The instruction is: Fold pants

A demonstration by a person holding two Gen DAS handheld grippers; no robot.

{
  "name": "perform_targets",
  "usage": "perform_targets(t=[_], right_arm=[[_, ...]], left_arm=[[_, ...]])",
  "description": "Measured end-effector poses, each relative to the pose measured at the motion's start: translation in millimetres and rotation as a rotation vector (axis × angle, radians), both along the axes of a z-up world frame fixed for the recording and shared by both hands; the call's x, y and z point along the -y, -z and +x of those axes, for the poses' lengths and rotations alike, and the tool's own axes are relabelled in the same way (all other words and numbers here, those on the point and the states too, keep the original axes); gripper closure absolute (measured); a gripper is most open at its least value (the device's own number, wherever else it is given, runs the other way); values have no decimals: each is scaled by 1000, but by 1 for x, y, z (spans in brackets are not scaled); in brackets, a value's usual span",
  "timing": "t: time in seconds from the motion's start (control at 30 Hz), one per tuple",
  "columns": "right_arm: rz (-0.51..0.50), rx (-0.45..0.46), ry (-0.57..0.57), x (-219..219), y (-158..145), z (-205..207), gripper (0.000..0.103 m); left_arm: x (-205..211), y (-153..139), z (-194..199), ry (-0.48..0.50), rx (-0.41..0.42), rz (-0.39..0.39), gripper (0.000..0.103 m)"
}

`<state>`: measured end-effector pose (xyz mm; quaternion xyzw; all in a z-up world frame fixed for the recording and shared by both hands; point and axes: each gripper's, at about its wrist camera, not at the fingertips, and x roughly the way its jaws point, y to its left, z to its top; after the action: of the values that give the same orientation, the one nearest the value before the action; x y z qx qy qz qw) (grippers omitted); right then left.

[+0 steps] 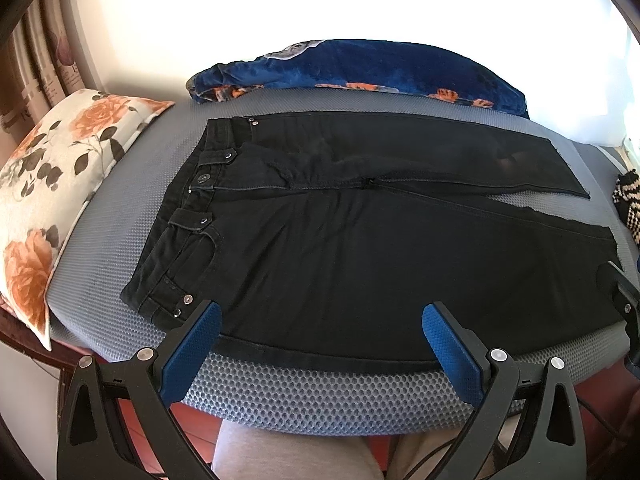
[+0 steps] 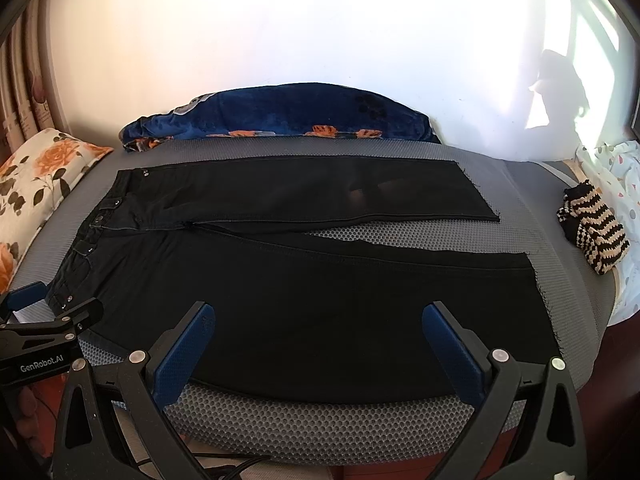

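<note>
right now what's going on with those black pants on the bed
A person holds tongs in each hand over the near edge of a grey mesh mattress. The black pants lie spread flat on it, waistband to the left, both legs stretched out to the right and slightly apart. The left tongs hover near the waistband end, the right tongs over the near leg. Both are open and hold nothing, so no fold has been made yet.

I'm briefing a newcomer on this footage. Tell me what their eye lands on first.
First, the black pants spread flat across the grey mesh pad, waistband left, both legs running right. Next, the open left gripper and right gripper, blue-padded, poised at the pants' near edge. Behind lies a blue floral blanket, with a rose-print pillow at left.
</note>
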<state>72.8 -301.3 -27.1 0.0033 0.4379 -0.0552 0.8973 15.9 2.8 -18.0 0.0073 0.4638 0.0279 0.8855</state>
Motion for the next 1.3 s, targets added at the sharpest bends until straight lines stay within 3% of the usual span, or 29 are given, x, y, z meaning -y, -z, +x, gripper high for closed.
perform_targets(t=[0.33,0.67,0.73,0.87,0.97,1.13,1.3], right_arm=[[8,-4,7,1,1,1,0],[51,18,17,8,-4,17,0],[71,21,18,12,-6,24,0],[71,31,4,15,-8,45,0],[66,27,-12,14,-7,63,0],[95,14,-52,9,-2,98,0],[148,-18,-100,-1,9,137,0]], left_arm=[[-2,-1,4,0,-1,-5,3],[-22,-9,29,-4,47,-59,3],[-29,-10,38,-2,52,-70,5],[-50,-11,63,-10,58,-89,24],[-74,-10,84,-25,73,-114,30],[-121,-7,128,-16,82,-224,32],[-173,5,176,-41,50,-396,34]])
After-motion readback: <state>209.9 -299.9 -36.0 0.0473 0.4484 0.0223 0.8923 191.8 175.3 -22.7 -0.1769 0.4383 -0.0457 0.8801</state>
